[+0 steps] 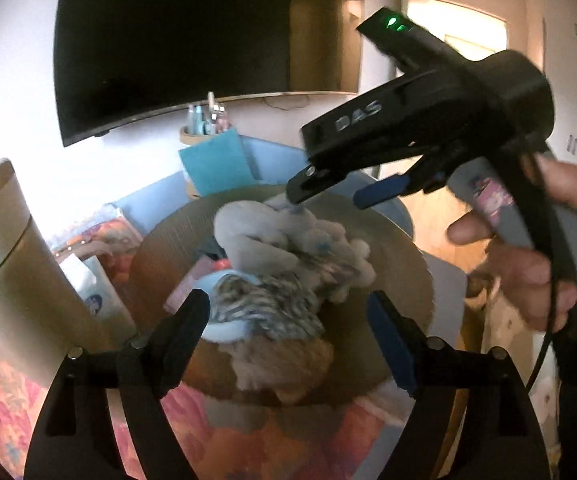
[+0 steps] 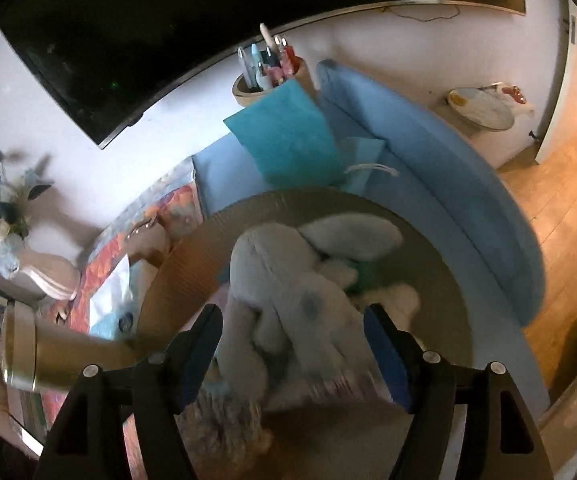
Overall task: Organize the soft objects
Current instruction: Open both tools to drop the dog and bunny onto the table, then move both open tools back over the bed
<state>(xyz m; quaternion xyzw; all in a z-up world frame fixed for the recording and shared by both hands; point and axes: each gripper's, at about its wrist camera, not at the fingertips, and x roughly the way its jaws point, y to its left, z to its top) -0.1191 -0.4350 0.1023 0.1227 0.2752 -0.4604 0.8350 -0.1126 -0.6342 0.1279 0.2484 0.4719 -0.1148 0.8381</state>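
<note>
A round cardboard bin [image 1: 160, 248] holds several soft toys. A grey plush bunny [image 1: 256, 236] lies on top, over a striped knitted toy [image 1: 264, 308] and a brown furry one [image 1: 284, 364]. My left gripper [image 1: 288, 332] is open and empty above the bin's near side. My right gripper [image 1: 328, 196] comes in from the right over the far rim, jaws apart, one fingertip touching the bunny. In the right wrist view the right gripper [image 2: 292, 344] is open around the bunny [image 2: 300, 292], inside the bin [image 2: 192, 248].
A blue sofa [image 2: 448, 168] with a teal cushion [image 2: 288, 136] stands behind the bin. A floral blanket [image 1: 4, 400] lies below it. A gold cylinder [image 1: 4, 272] stands at the left. A dark TV [image 1: 192, 40] hangs on the wall above a pen pot [image 2: 264, 72]. Wood floor [image 2: 560, 208] lies to the right.
</note>
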